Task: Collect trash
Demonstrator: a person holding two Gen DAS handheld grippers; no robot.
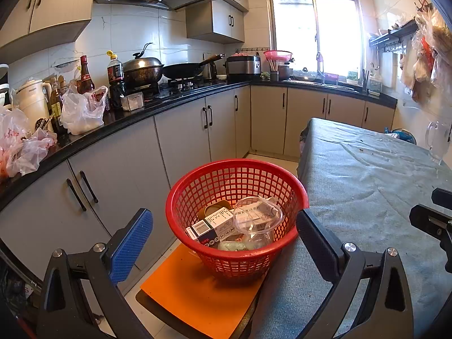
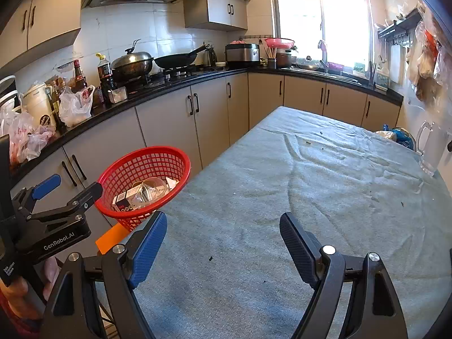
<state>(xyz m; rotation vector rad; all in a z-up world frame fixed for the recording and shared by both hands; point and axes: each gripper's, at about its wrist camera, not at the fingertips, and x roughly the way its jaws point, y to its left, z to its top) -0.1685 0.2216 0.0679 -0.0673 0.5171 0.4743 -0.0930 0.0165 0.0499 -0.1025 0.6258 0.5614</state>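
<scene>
A red mesh basket (image 1: 197,197) stands on an orange stool (image 1: 192,296) beside the table; it also shows in the right wrist view (image 2: 158,158). It holds a printed carton (image 1: 214,223), a clear plastic cup (image 1: 258,217) and other scraps. My left gripper (image 1: 223,226) is open and empty, its jaws standing on either side of the basket just short of it; it also shows in the right wrist view (image 2: 73,188). My right gripper (image 2: 223,231) is open and empty above the grey tablecloth (image 2: 310,186), right of the basket.
A black counter (image 1: 169,101) with bags, bottles, a wok and a stove runs along the left and back. A clear glass mug (image 2: 432,149) and a blue bag (image 2: 401,135) stand at the table's far right. Small crumbs (image 2: 308,142) dot the cloth.
</scene>
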